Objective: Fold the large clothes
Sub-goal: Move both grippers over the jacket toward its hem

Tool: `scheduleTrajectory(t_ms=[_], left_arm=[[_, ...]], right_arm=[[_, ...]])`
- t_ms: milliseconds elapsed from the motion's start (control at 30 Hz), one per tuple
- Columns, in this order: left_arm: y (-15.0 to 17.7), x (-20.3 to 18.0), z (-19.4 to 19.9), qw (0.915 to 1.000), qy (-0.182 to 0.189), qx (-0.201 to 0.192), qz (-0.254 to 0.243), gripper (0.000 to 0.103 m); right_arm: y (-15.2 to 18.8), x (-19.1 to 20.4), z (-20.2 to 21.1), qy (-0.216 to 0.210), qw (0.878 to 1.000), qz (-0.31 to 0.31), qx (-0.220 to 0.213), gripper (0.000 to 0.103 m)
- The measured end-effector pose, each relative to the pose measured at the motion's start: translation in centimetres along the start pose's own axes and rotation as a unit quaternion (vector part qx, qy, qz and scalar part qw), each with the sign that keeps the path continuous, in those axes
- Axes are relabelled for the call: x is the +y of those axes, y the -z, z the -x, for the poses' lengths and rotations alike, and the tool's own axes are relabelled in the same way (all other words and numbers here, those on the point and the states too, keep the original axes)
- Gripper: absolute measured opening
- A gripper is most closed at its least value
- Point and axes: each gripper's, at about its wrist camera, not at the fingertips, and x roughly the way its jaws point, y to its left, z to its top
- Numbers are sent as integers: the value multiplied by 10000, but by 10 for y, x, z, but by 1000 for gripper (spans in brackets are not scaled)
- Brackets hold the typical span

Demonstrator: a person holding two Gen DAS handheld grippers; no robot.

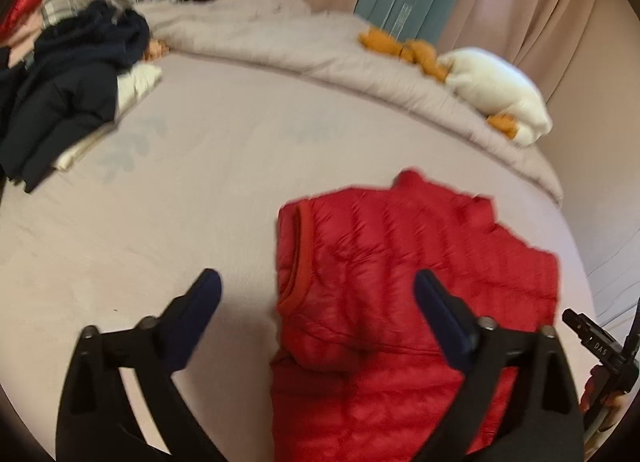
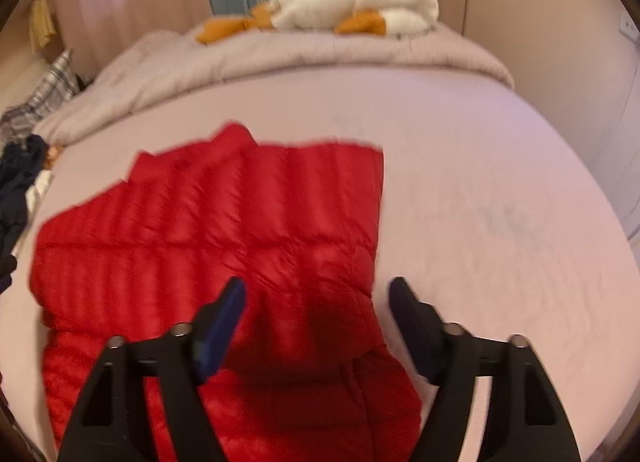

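Both grippers, L [image 1: 316, 290] & R [image 2: 318, 296], are hovering w/ fingers wide apart, gripping nothing, over 1 red vest [image 2: 224, 229] on bed [image 2: 500, 201].

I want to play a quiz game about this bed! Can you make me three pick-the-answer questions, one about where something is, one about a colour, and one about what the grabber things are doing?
1. Where does the white plush toy lie?
A. on the bunched grey duvet at the far side of the bed
B. on top of the puffy vest
C. on the floor

2. What colour is the puffy vest?
A. blue
B. red
C. green

3. What is the left hand-held gripper doing?
A. pinching the vest
B. shut on nothing
C. open, holding nothing

Answers:
1 A, the toy rests on the duvet, beyond the vest.
2 B, the quilted fabric is bright red in both views.
3 C, its fingers stand wide apart, with no cloth pinched between them.
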Motion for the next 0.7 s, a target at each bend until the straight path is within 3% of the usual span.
scheduleTrajectory(t_ms=[300, 700], left_arm=[[0, -23, 90, 9974, 298, -655, -99, 103], [50, -19, 150, 9956, 633, -676, 123, 103]], right_arm=[[-5, 12, 91, -90, 9940, 290, -1053, 97], [17, 11, 155, -217, 9822, 397, -1823, 101]])
